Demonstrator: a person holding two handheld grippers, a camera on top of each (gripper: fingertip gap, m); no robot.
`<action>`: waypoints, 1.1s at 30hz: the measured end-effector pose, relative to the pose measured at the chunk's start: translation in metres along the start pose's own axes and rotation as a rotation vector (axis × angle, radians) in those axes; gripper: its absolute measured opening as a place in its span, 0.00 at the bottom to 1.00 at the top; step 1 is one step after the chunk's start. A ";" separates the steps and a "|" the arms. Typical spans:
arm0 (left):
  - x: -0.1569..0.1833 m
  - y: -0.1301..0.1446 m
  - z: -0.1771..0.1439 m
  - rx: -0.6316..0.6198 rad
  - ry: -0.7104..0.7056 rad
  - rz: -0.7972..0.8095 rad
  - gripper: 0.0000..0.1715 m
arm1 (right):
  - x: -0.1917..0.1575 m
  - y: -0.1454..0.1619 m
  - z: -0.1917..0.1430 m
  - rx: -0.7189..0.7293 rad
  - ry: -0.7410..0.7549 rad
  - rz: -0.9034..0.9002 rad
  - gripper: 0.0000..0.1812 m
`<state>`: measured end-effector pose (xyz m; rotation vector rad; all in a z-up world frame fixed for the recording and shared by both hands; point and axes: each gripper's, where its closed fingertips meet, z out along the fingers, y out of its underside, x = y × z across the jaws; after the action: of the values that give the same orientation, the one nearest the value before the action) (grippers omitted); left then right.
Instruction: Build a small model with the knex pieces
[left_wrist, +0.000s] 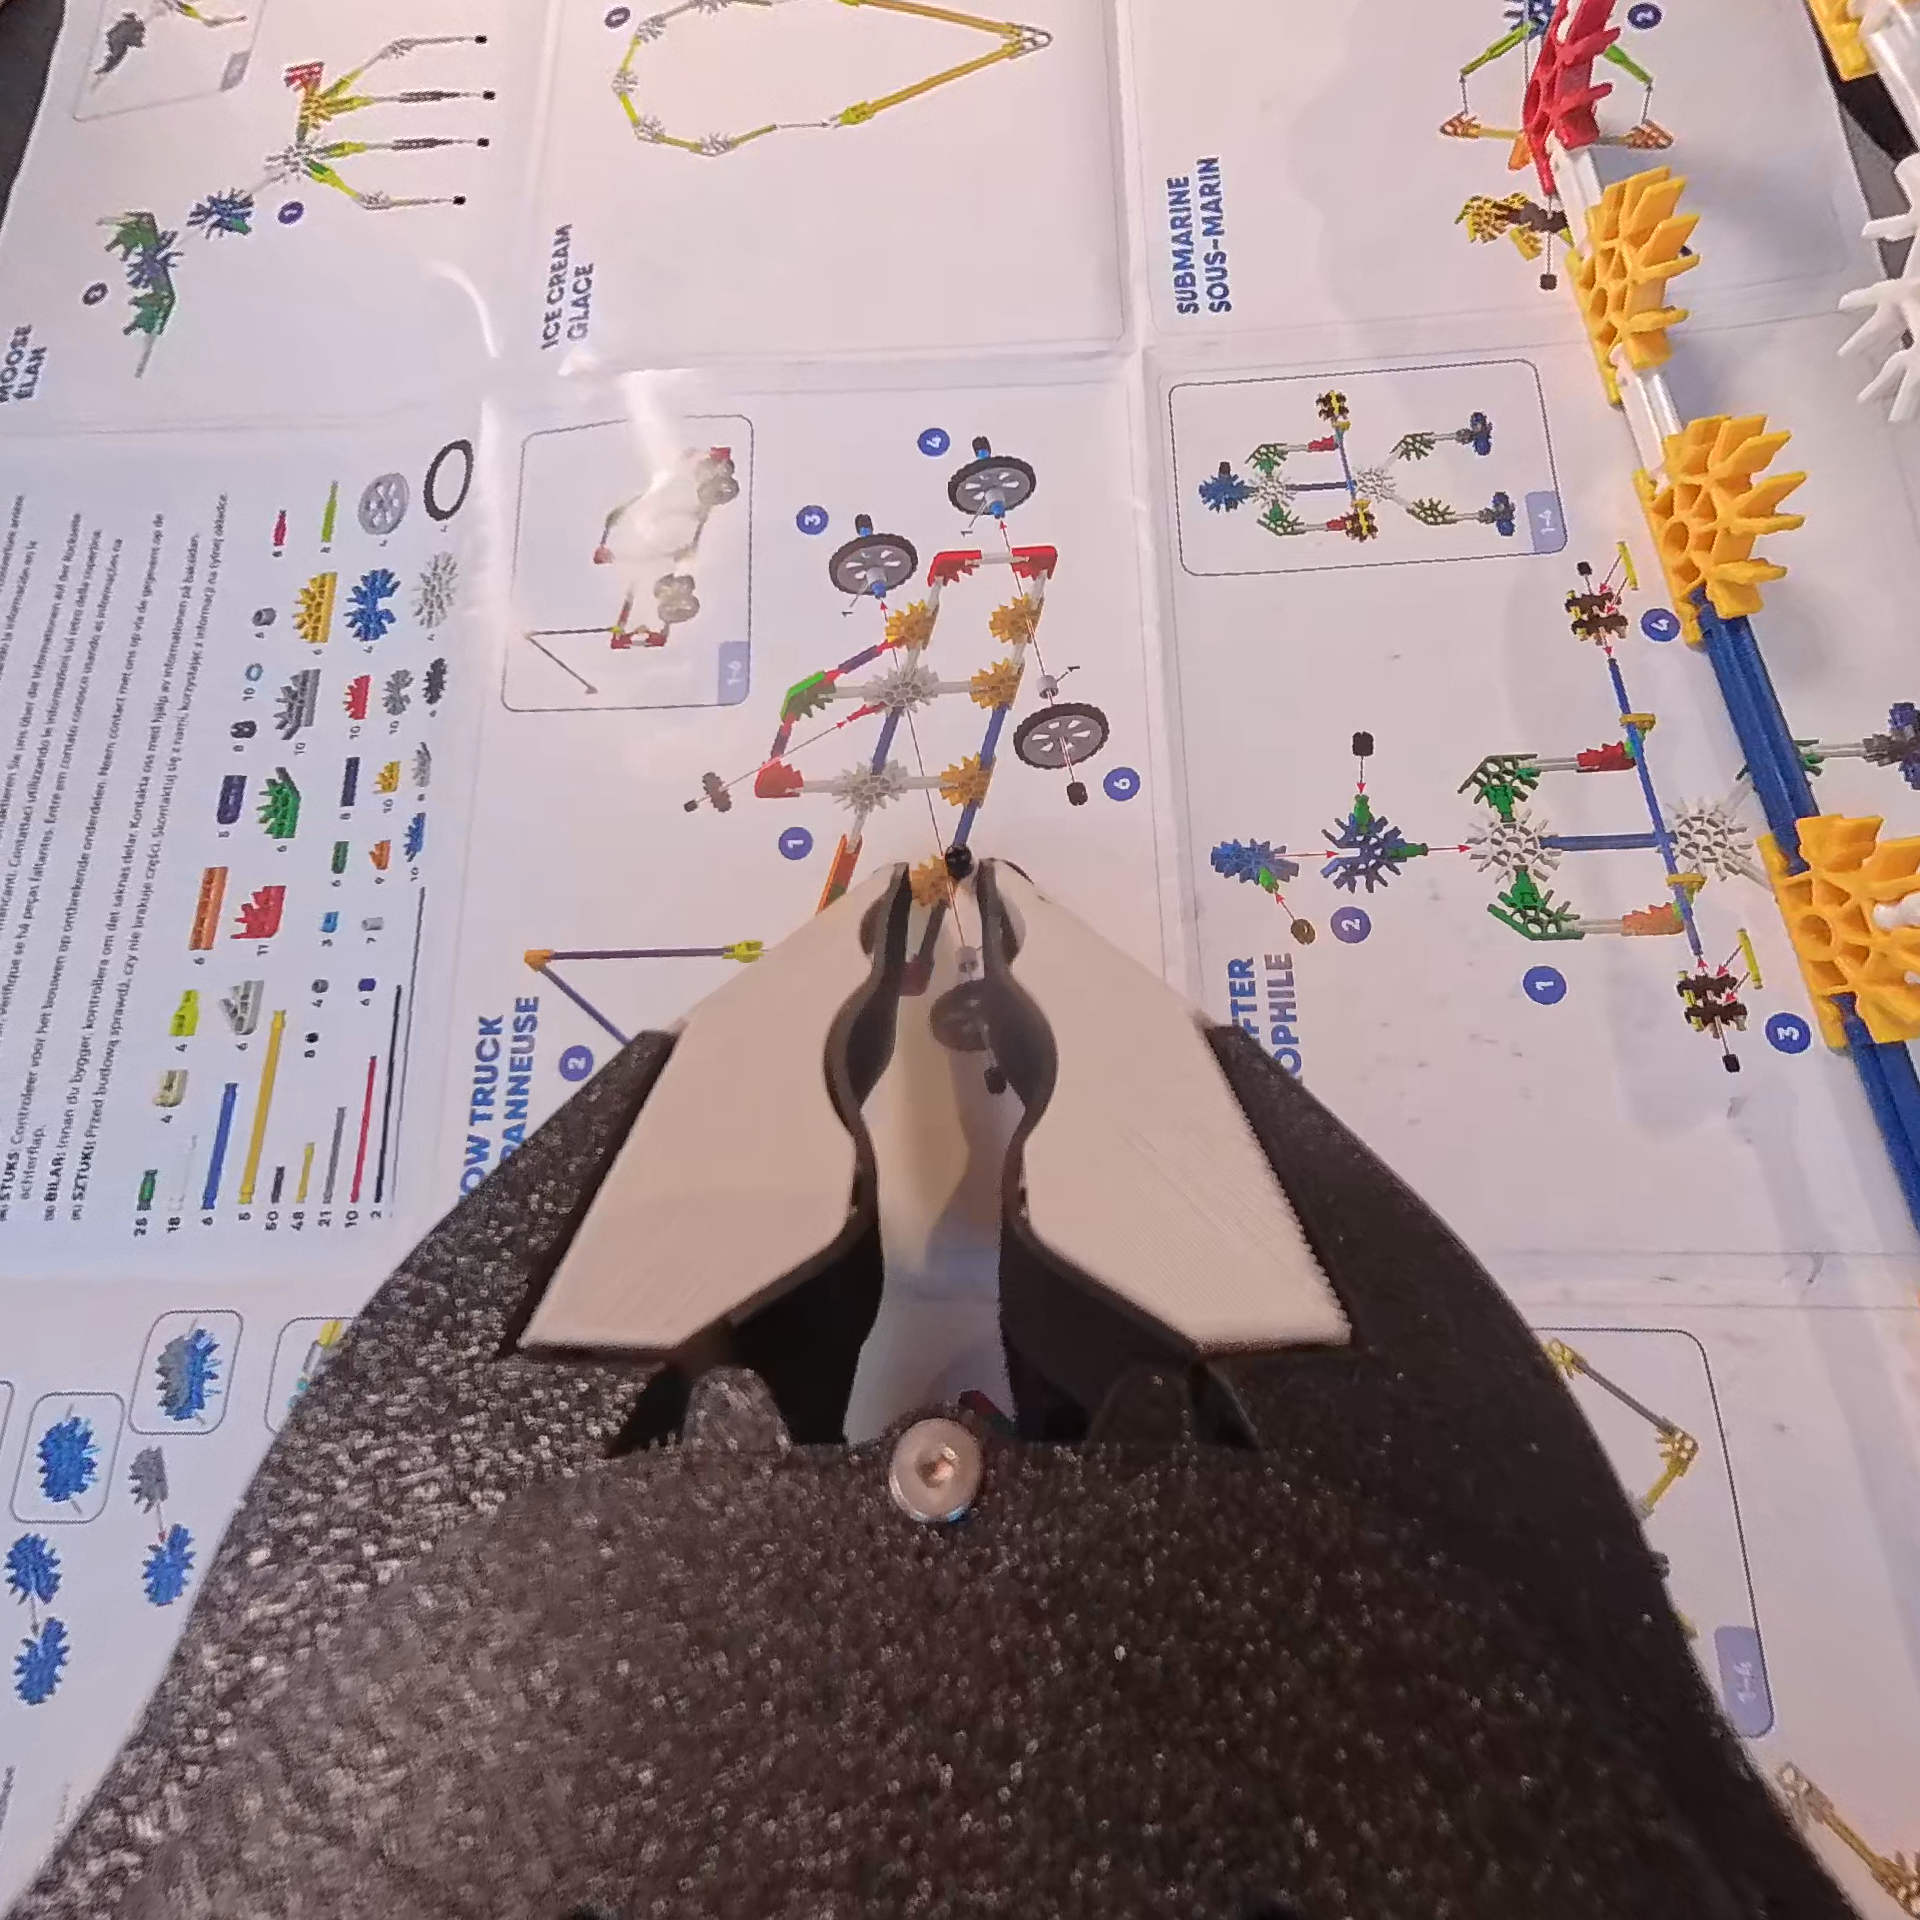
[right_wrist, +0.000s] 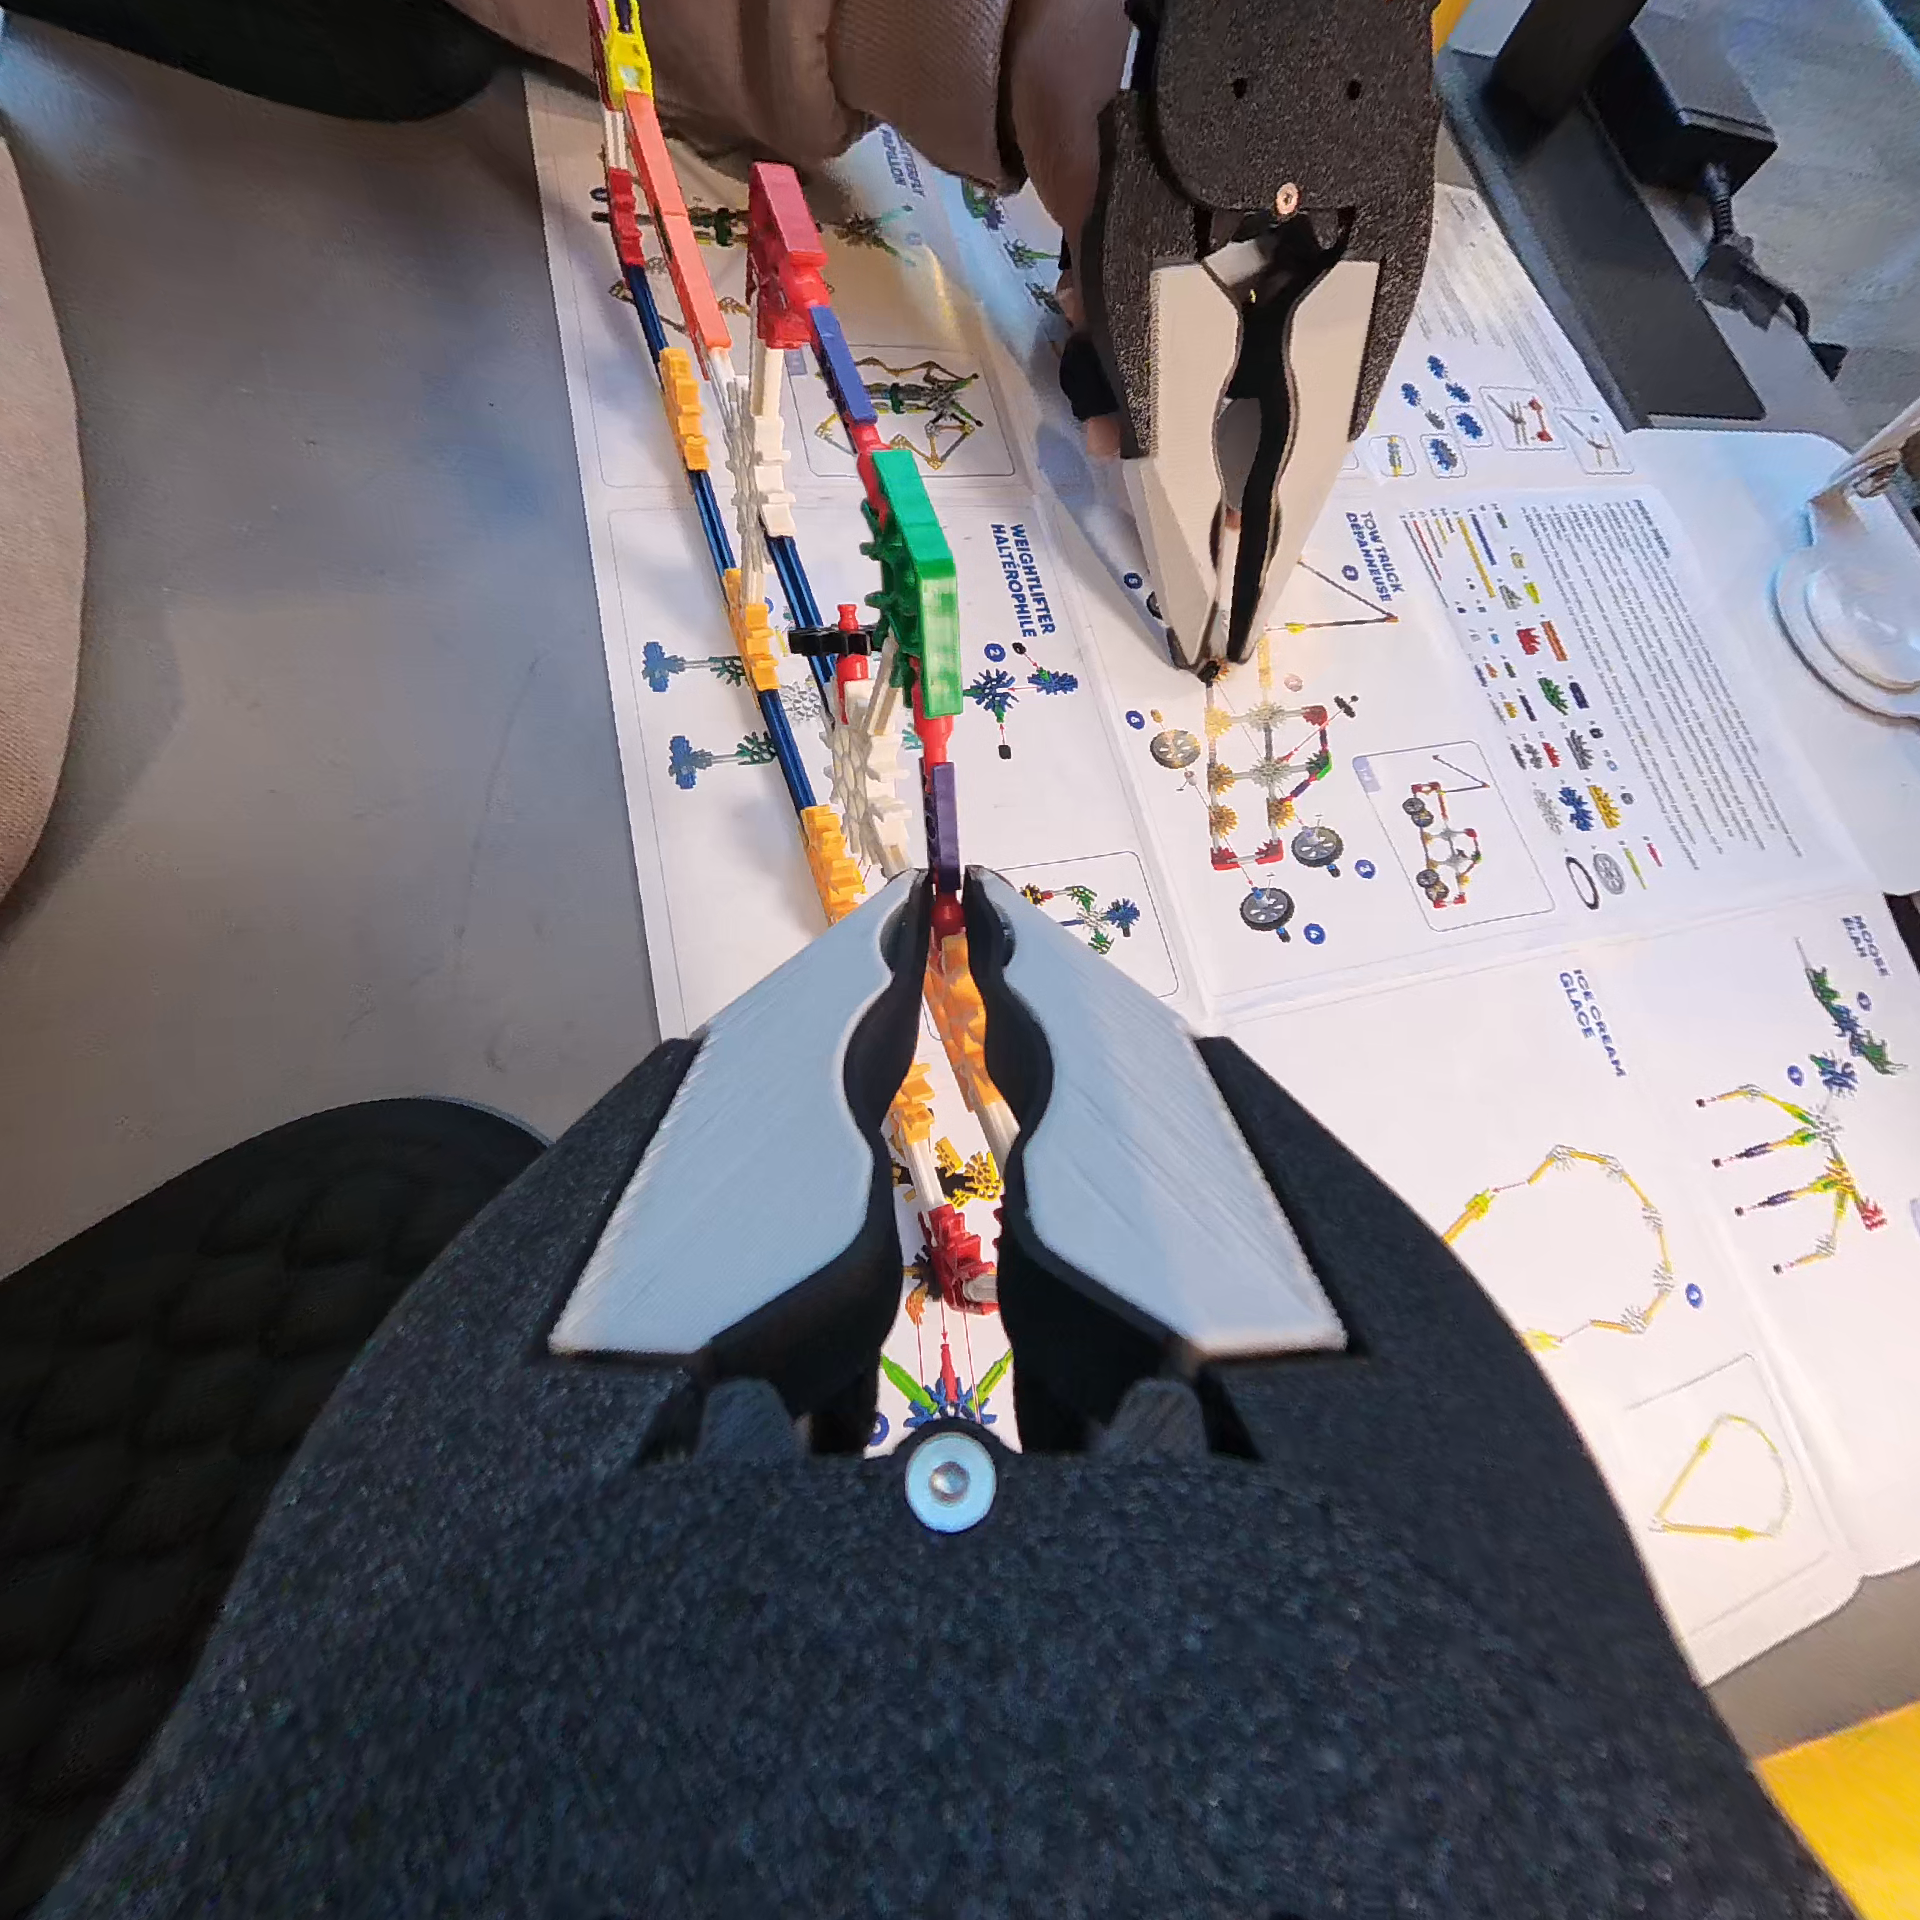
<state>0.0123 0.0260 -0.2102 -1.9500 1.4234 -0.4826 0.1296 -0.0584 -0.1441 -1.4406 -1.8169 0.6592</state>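
**Two grippers over a building-toy sheet**

A large white instruction sheet (right_wrist: 1299, 1039) with printed diagrams covers much of the grey table (right_wrist: 312, 727). Along the sheet's edge lies a long toy frame (right_wrist: 790, 582) of blue rods, white rods and yellow connectors (left_wrist: 1725, 509), with a green connector (right_wrist: 920, 592) and red pieces raised above it.

The right gripper (right_wrist: 945, 883) has its fingers nearly together, pinching a thin red and purple rod (right_wrist: 943, 821) that runs from the frame down between its tips. More yellow and red pieces of the frame show in the gap behind the tips.

The left gripper (left_wrist: 956, 868) stands well apart from the frame, over the printed truck diagram. Its tips are closed on a small black bead-like piece (left_wrist: 957, 858), just above the paper; the right wrist view shows the same gripper (right_wrist: 1210, 665) pointing down at the sheet, held by a person's hand (right_wrist: 1070, 343).

A small white stand (right_wrist: 1860, 582) sits at the sheet's far edge.
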 end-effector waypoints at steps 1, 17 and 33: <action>0.001 0.001 -0.001 -0.004 0.010 0.000 0.06 | 0.000 0.000 0.000 0.000 0.002 0.000 0.03; -0.001 -0.002 0.002 -0.142 0.078 0.162 0.05 | -0.001 0.000 0.000 -0.004 0.001 0.003 0.03; 0.002 0.000 0.002 -0.399 0.141 0.438 0.02 | 0.000 0.001 0.000 -0.003 0.003 0.014 0.03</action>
<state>0.0147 0.0246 -0.2119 -1.8363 2.1002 -0.1392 0.1300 -0.0585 -0.1446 -1.4567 -1.8081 0.6611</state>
